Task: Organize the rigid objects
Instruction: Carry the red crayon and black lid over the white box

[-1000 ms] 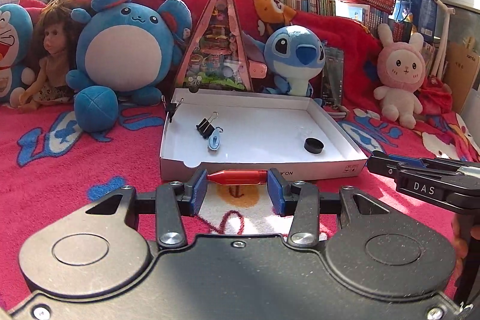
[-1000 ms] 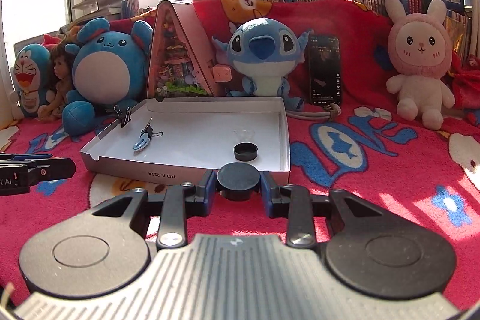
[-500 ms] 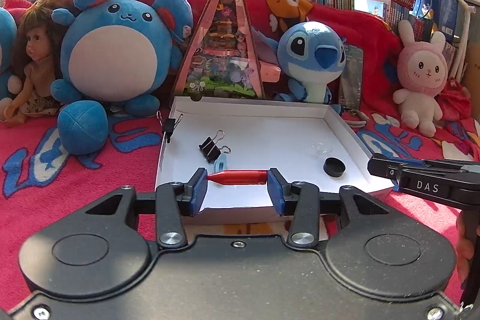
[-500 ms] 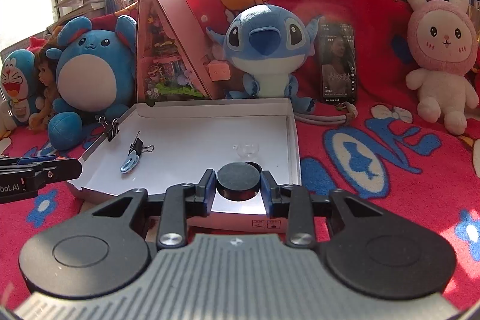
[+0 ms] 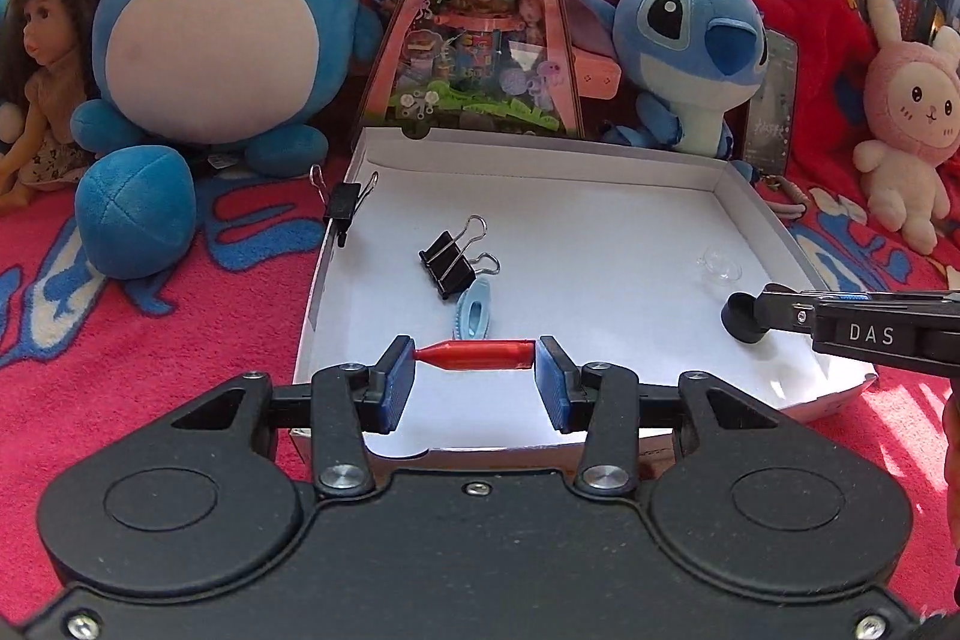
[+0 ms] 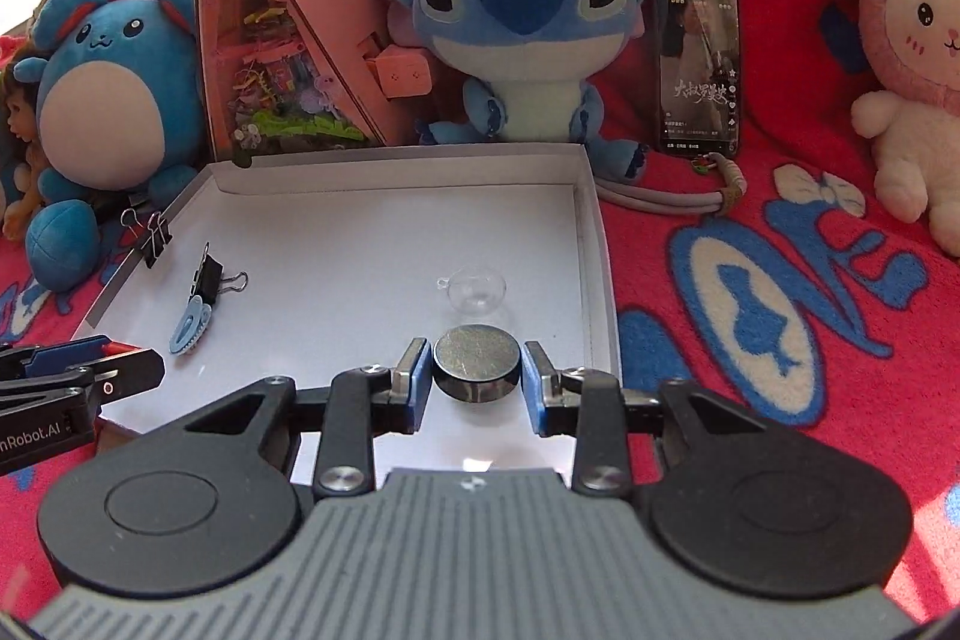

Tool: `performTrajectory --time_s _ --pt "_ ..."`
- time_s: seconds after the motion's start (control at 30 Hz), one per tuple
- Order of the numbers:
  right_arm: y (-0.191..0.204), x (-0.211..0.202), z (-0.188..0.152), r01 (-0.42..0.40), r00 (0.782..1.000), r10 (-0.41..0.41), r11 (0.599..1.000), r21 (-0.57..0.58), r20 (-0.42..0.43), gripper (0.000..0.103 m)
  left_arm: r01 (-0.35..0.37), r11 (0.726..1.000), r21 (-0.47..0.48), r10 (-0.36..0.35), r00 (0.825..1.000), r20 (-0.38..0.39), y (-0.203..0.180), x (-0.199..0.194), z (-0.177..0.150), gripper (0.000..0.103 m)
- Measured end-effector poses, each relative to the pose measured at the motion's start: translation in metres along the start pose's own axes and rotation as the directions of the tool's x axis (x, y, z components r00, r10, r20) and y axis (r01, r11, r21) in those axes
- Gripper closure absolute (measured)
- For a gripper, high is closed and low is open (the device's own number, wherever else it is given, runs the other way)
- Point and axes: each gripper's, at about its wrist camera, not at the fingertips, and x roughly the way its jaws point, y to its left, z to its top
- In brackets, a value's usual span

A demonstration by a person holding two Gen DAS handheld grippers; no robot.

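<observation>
My left gripper (image 5: pixel 475 377) is shut on a red bullet-shaped piece (image 5: pixel 477 355) and holds it over the near left part of the white shallow box (image 5: pixel 543 145). My right gripper (image 6: pixel 477 383) is shut on a black round puck (image 6: pixel 477 364) over the box's near right part (image 6: pixel 591 244). Inside the box lie a black binder clip (image 5: pixel 449 261), a light blue clip (image 5: pixel 474 317) and a clear plastic dome (image 6: pixel 477 289). Another binder clip (image 5: pixel 345 203) is clamped on the box's left wall.
The box sits on a red patterned blanket (image 6: pixel 780 328). Behind it stand a blue round plush (image 5: pixel 222 22), a doll (image 5: pixel 42 64), a pink triangular diorama (image 5: pixel 480 40), a Stitch plush (image 6: pixel 522 34), a phone (image 6: pixel 696 58) and a pink bunny plush (image 5: pixel 906 106).
Both grippers have moved forward from in front of the box to over its floor, each still holding its object.
</observation>
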Motion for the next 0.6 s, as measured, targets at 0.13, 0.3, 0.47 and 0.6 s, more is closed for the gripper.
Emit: performTrajectory --time_s 0.13,0.3,0.47,0.6 --pt "0.004 0.007 0.001 0.002 1.0 -0.002 1.0 -0.008 -0.01 0.066 -0.005 1.0 -0.001 0.005 1.0 -0.001 0.0 0.004 0.001 0.061" --pt "0.008 0.012 0.002 0.018 1.0 -0.019 0.999 -0.027 -0.011 0.066 -0.013 1.0 -0.001 0.013 1.0 -0.002 0.001 0.007 0.0 0.061" --pt "0.009 0.017 0.003 0.025 0.999 -0.026 0.999 -0.031 -0.025 0.066 -0.015 1.0 -0.008 0.015 1.0 -0.003 0.001 0.008 0.001 0.061" --pt "0.008 0.019 0.003 0.04 0.999 -0.041 0.999 -0.031 -0.028 0.066 -0.013 1.0 -0.006 0.013 1.0 -0.003 0.001 0.008 0.001 0.061"
